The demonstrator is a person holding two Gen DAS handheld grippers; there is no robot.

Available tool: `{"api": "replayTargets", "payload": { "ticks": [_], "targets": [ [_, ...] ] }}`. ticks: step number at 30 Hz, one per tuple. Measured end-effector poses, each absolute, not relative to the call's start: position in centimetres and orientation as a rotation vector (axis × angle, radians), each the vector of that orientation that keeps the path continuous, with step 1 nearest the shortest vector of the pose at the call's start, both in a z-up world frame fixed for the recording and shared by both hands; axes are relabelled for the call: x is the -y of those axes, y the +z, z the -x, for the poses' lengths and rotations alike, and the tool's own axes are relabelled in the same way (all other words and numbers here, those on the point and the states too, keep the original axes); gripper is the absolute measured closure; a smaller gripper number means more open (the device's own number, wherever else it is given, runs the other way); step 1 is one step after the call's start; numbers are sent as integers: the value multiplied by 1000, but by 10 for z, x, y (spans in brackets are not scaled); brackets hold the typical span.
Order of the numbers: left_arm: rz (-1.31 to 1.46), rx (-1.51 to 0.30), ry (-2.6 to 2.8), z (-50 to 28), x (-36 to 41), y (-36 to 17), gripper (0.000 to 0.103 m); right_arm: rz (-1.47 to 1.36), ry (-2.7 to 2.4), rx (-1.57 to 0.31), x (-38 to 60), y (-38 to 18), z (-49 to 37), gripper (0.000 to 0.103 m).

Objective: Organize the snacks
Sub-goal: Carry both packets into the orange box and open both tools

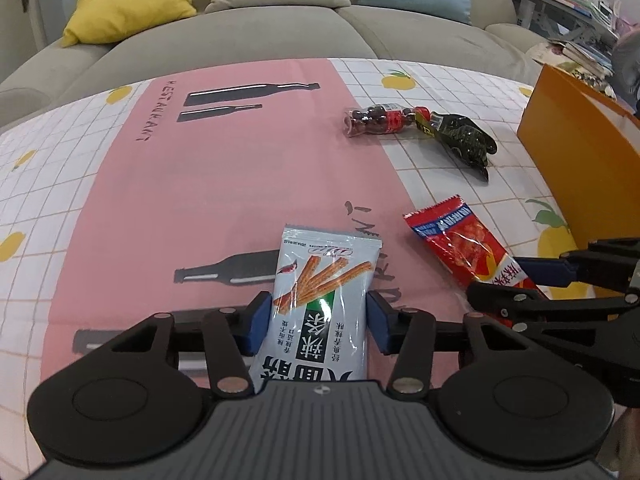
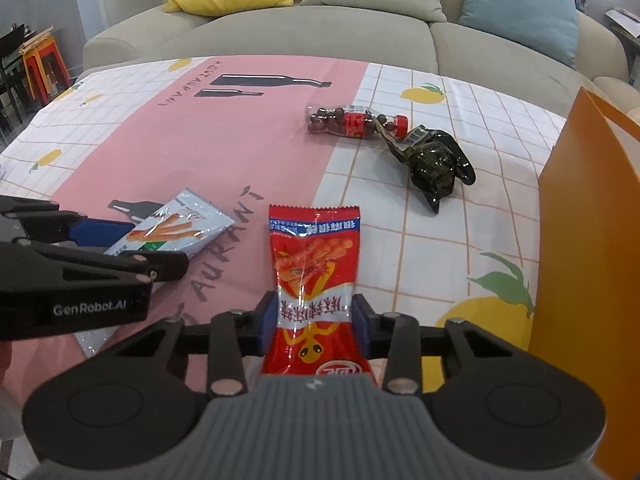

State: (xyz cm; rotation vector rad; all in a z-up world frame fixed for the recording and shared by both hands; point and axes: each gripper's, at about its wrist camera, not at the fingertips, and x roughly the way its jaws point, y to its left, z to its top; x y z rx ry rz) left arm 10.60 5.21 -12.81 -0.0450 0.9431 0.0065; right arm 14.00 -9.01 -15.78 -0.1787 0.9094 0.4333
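Note:
My left gripper (image 1: 318, 320) is shut on a pale blue snack packet (image 1: 320, 292) with orange sticks printed on it, close over the table; it also shows in the right wrist view (image 2: 176, 232). My right gripper (image 2: 314, 320) is shut on a red snack packet (image 2: 316, 276), which also shows in the left wrist view (image 1: 460, 248). A small clear bottle of dark candy balls (image 2: 352, 122) with a red cap lies farther back, touching a dark green vacuum-packed snack (image 2: 434, 166). An orange paper bag (image 2: 588, 240) stands at the right.
The table has a pink and white checked cloth (image 2: 180, 140) with lemon and bottle prints. A beige sofa (image 2: 320, 32) with yellow, beige and blue cushions lies behind. Shelves with books (image 1: 572, 4) are at the far right, stools (image 2: 40, 68) at the far left.

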Motion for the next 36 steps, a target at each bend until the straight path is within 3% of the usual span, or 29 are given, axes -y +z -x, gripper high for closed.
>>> {"api": "replayTargets", "payload": {
  "ticks": [16, 26, 36],
  "targets": [
    [148, -953, -14, -96, -41, -28, 46, 63, 415, -851, 133, -64, -111, 74],
    [90, -953, -203, -128, 31, 24, 46, 26, 378, -793, 204, 7, -114, 74],
    [-44, -1002, -477, -190, 125, 38, 46, 61, 196, -878, 308, 23, -151, 74]
  ]
}}
